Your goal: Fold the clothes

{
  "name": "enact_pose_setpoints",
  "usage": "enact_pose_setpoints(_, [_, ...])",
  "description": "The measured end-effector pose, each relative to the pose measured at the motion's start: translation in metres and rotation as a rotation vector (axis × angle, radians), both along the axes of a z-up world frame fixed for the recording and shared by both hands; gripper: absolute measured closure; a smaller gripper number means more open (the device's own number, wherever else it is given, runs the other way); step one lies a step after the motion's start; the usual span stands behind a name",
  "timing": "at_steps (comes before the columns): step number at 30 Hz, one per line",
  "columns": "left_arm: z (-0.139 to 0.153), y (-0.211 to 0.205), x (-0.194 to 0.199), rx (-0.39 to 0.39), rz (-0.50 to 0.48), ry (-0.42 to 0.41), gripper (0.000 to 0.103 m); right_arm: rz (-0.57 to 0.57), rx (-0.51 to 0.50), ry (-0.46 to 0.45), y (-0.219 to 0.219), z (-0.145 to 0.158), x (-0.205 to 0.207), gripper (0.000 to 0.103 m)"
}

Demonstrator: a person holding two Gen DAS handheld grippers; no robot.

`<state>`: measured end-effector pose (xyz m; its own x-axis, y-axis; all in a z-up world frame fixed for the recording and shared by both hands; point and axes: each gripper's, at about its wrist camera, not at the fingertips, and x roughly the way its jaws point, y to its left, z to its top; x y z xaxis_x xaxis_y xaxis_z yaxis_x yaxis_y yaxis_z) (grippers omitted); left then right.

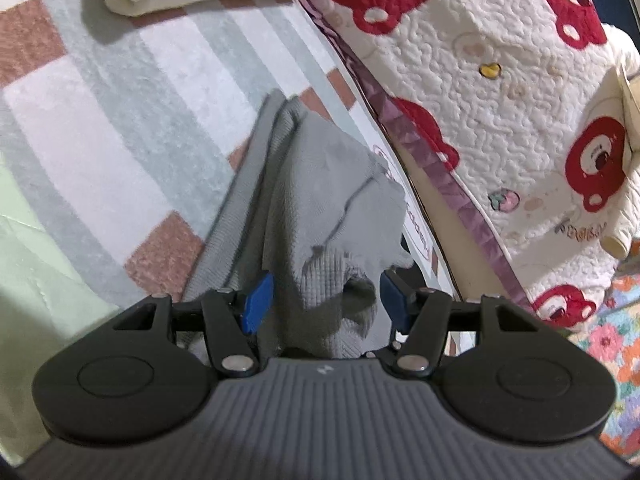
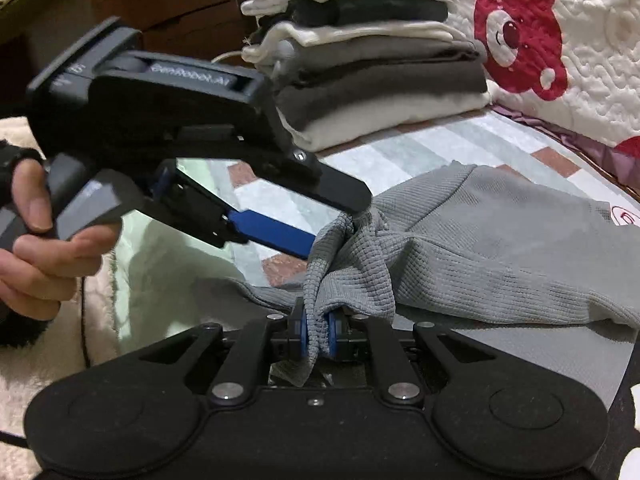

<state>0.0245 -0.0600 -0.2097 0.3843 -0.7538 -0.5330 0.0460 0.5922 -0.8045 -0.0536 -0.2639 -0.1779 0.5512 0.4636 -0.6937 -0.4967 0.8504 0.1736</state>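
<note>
Grey garment (image 2: 500,240) pinched in right gripper (image 2: 316,330), left gripper (image 1: 326,300) spread around it

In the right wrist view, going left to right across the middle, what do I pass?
The person's left hand → the left gripper it holds, reaching into the fabric → the bunched edge of the grey garment → the white quilt with the red bear.
</note>
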Motion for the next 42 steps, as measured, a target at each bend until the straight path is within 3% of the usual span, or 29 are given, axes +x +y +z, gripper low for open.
enact_pose_setpoints(3, [-0.003, 0.003, 0.000, -0.011, 0.008, 0.019, 0.043, -0.009, 0.033, 0.055, -0.003, -0.006, 0.004, 0.084])
enact_pose_setpoints(5, [-0.001, 0.001, -0.003, -0.003, -0.006, 0.016, 0.041, -0.005, 0.066, 0.069, -0.007, -0.003, 0.002, 0.071])
enact_pose_setpoints(10, [0.007, -0.011, -0.007, 0.060, -0.070, -0.007, 0.036, 0.032, 0.399, 0.192, -0.075, 0.010, -0.021, 0.076])
enact_pose_setpoints(16, [0.018, -0.032, -0.010, 0.187, -0.147, -0.053, 0.030, -0.119, 0.123, 0.129, -0.133, 0.013, -0.064, 0.071])
enact_pose_setpoints(20, [0.019, -0.052, -0.015, 0.334, -0.221, -0.061, 0.027, -0.126, 0.065, 0.120, -0.144, 0.011, -0.079, 0.069])
enact_pose_setpoints(21, [0.017, -0.053, -0.016, 0.330, -0.227, -0.043, 0.028, -0.102, 0.043, 0.112, -0.139, 0.011, -0.081, 0.067])
enact_pose_setpoints(23, [0.010, -0.047, -0.014, 0.290, -0.181, 0.023, 0.033, -0.052, 0.002, 0.093, -0.130, 0.012, -0.085, 0.056])
enact_pose_setpoints(24, [0.008, -0.044, -0.014, 0.304, -0.163, 0.034, 0.047, -0.026, -0.017, 0.082, -0.125, 0.013, -0.088, 0.054])
enact_pose_setpoints(25, [0.007, -0.040, -0.014, 0.323, -0.146, 0.041, 0.072, -0.003, -0.035, 0.070, -0.120, 0.013, -0.090, 0.052])
enact_pose_setpoints(26, [0.008, -0.039, -0.014, 0.339, -0.141, 0.030, 0.081, -0.009, -0.057, 0.058, -0.116, 0.011, -0.089, 0.052])
enact_pose_setpoints(28, [0.010, -0.035, -0.016, 0.368, -0.134, 0.005, 0.089, -0.022, -0.098, 0.033, -0.108, 0.008, -0.086, 0.051])
enact_pose_setpoints(31, [0.026, -0.032, -0.022, 0.362, -0.121, -0.050, 0.090, -0.055, -0.141, 0.014, -0.107, 0.004, -0.083, 0.048])
enact_pose_setpoints(33, [0.037, -0.027, -0.027, 0.345, -0.099, -0.065, 0.091, -0.078, -0.170, 0.001, -0.106, 0.001, -0.080, 0.050])
enact_pose_setpoints(34, [0.040, -0.022, -0.029, 0.328, -0.081, -0.058, 0.091, -0.085, -0.185, -0.005, -0.106, 0.000, -0.080, 0.062])
enact_pose_setpoints(35, [0.040, -0.020, -0.031, 0.329, -0.074, -0.048, 0.091, -0.063, -0.202, -0.011, -0.104, 0.000, -0.082, 0.089])
enact_pose_setpoints(36, [0.038, -0.022, -0.031, 0.343, -0.078, -0.040, 0.091, -0.058, -0.208, -0.006, -0.105, -0.001, -0.083, 0.095])
enact_pose_setpoints(39, [0.021, -0.024, -0.029, 0.390, -0.074, 0.023, 0.092, -0.069, -0.204, -0.015, -0.107, -0.001, -0.087, 0.095])
enact_pose_setpoints(42, [0.025, -0.023, -0.029, 0.395, -0.073, 0.017, 0.092, -0.017, -0.227, -0.022, -0.100, 0.010, -0.091, 0.095])
